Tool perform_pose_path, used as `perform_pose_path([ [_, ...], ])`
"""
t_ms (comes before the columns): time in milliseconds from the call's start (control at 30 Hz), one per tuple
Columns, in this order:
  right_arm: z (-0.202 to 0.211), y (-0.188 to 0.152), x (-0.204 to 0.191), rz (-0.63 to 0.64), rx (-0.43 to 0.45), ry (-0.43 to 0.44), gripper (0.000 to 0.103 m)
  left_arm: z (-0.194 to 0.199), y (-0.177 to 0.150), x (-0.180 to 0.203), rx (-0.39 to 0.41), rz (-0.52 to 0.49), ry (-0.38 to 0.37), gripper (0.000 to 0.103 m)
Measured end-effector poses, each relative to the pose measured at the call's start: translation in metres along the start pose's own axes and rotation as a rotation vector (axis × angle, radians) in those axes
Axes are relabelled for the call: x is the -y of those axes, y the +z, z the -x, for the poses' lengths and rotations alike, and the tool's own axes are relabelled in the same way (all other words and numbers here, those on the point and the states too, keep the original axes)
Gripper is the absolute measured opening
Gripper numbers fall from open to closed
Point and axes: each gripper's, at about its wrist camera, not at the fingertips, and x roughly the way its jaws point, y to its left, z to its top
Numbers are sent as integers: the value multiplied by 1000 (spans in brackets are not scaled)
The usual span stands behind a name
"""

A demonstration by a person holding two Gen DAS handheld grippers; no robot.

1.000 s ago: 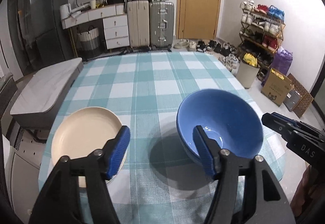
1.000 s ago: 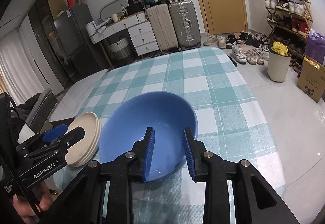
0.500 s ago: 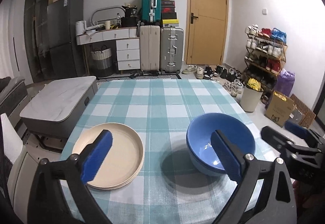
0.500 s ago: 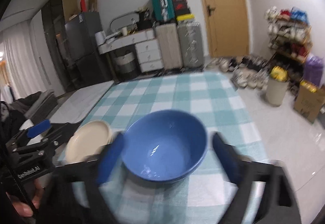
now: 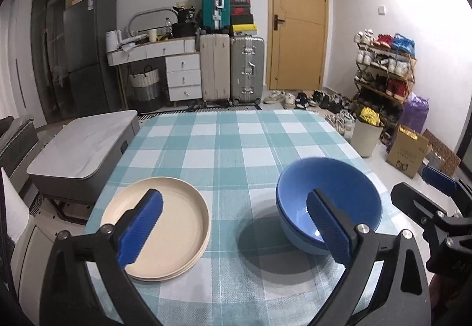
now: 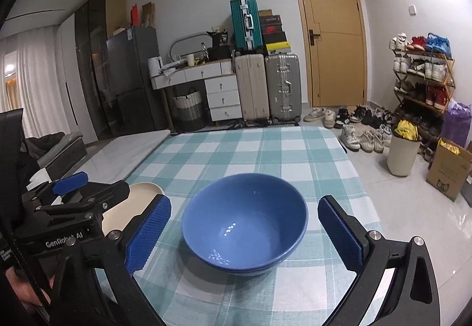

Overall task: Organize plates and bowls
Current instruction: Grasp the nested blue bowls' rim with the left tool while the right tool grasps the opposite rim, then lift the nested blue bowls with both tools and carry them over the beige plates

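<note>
A stack of blue bowls (image 5: 329,205) (image 6: 244,222) stands on the checked tablecloth (image 5: 236,148) at the near right. A stack of cream plates (image 5: 174,225) lies at the near left; in the right wrist view only a part of it (image 6: 138,202) shows behind the left gripper. My left gripper (image 5: 233,228) is open and empty, held above the near edge between plates and bowls. My right gripper (image 6: 243,234) is open and empty, its fingers apart on either side of the bowls, pulled back from them.
A grey low table (image 5: 79,146) stands left of the cloth-covered table. Suitcases (image 5: 233,66), a drawer desk and a door are at the far wall. A bin (image 5: 365,137), a cardboard box (image 5: 407,151) and a shoe rack (image 5: 383,69) are on the right.
My right gripper opened, let go of the blue bowl's rim and drew back. Both grippers rose and pulled away from the table; the left opened wider.
</note>
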Motion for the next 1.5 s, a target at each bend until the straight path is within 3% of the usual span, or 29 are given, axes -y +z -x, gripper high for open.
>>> perform_pose_path([
  [233,-24,-5,17,-42,-65,-11,102,-36,20,2,-51,-30,16,99],
  [500,-55,-14,47,-100,-139,-10,102,-95,9,3,-262,12,-44,99],
  [733,-86,-18,76,-163,-226,-26,102,-131,3,22,-426,-50,-114,99],
  [933,-117,-14,96,-237,-350,4,102,-159,9,23,-572,-46,-220,99],
  [1033,-135,-11,107,-313,-428,80,102,-168,12,26,-613,-54,-282,98],
  [1167,-155,-18,116,-420,-523,155,102,-178,9,36,-662,-137,-315,97],
  [1300,-165,-25,115,-439,-573,152,101,-193,3,36,-775,-152,-339,66],
  [1333,-166,-25,114,-437,-577,153,96,-194,3,37,-788,-155,-357,59],
  [1467,-169,-30,112,-443,-616,167,70,-201,4,31,-845,-113,-405,52],
  [1500,-170,-31,112,-449,-622,171,68,-203,4,31,-862,-104,-426,46],
])
